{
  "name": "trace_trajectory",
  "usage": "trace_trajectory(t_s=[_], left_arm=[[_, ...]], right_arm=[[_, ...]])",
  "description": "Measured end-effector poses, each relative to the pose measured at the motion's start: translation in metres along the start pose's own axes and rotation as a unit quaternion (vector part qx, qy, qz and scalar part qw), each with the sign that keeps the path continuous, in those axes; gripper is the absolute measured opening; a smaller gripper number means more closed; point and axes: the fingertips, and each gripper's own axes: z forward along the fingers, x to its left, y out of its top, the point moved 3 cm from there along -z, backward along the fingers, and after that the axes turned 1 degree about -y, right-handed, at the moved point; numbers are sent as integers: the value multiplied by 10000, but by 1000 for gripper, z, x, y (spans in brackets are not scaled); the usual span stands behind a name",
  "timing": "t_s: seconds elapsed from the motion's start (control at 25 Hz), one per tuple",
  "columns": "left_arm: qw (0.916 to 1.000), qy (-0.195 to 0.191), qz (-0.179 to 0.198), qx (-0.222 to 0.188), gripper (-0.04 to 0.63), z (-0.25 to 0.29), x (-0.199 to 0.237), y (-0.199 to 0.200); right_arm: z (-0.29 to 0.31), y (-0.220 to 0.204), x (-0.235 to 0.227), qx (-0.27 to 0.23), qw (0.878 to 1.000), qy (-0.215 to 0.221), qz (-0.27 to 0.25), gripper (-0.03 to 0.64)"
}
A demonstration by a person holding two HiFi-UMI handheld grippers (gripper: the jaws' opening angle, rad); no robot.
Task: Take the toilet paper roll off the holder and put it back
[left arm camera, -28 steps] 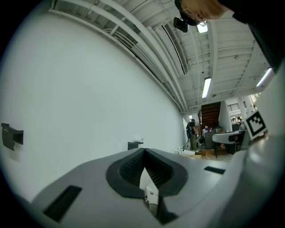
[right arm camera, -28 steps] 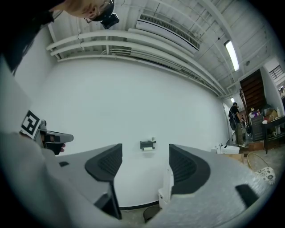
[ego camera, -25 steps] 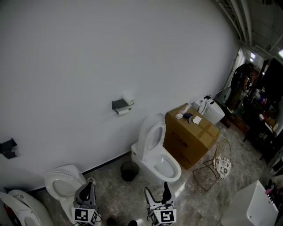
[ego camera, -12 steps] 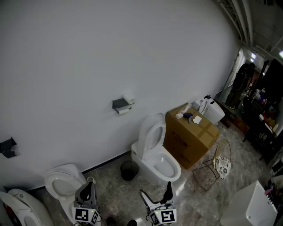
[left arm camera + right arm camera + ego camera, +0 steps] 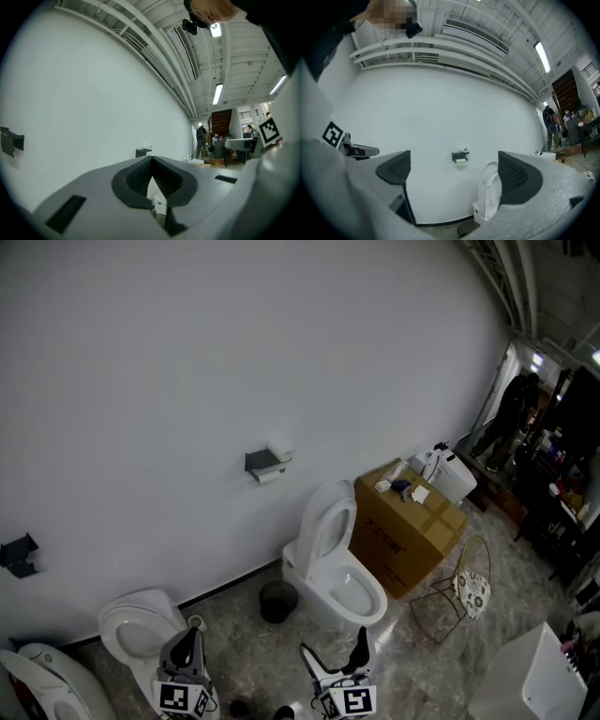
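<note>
High on the white wall hangs a dark toilet paper holder [image 5: 263, 461] with a white roll [image 5: 270, 477] beneath its shelf and a second small roll [image 5: 277, 448] on top. The right gripper view shows the holder [image 5: 460, 155] and its roll [image 5: 461, 161] far ahead, between the jaws. Both grippers are low at the bottom edge of the head view, far from the holder. My left gripper [image 5: 189, 637] is shut with nothing in it, its pads [image 5: 140, 174] pressed together. My right gripper [image 5: 335, 647] is open wide and holds nothing.
A white toilet [image 5: 333, 568] with its lid up stands below the holder, a dark bin [image 5: 278, 601] at its left. A cardboard box [image 5: 408, 526] and a wire chair [image 5: 466, 592] stand to the right. Another toilet [image 5: 136, 629] is at the lower left.
The right gripper's jaws have spread wider than a second ago. The head view has shifted slightly, so the holder sits a little further right. The left gripper stays shut.
</note>
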Motion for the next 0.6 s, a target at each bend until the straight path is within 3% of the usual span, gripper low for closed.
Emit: trace_trajectory(t_s=[0.6], left_arm=[[9999, -155, -27, 15, 3, -15, 41, -5]], right_arm=[[0, -7, 47, 89, 9999, -140, 29, 558]])
